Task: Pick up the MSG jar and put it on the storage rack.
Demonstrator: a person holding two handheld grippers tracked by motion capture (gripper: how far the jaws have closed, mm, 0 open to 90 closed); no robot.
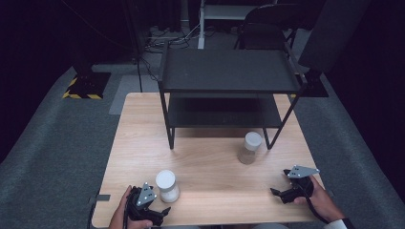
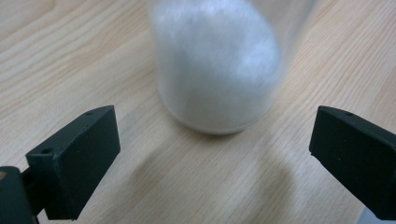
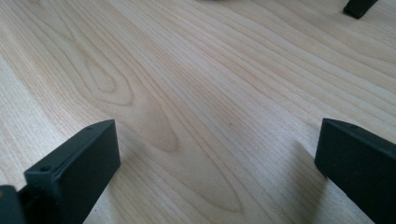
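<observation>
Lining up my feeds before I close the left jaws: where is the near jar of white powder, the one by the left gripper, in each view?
High view: the near jar stands at lower left on the table, just right of the left gripper.
Left gripper view: it is at top centre, ahead of the open jaws and untouched.
Right gripper view: not in it.
Shared landmark: the table's pale wood grain.
</observation>
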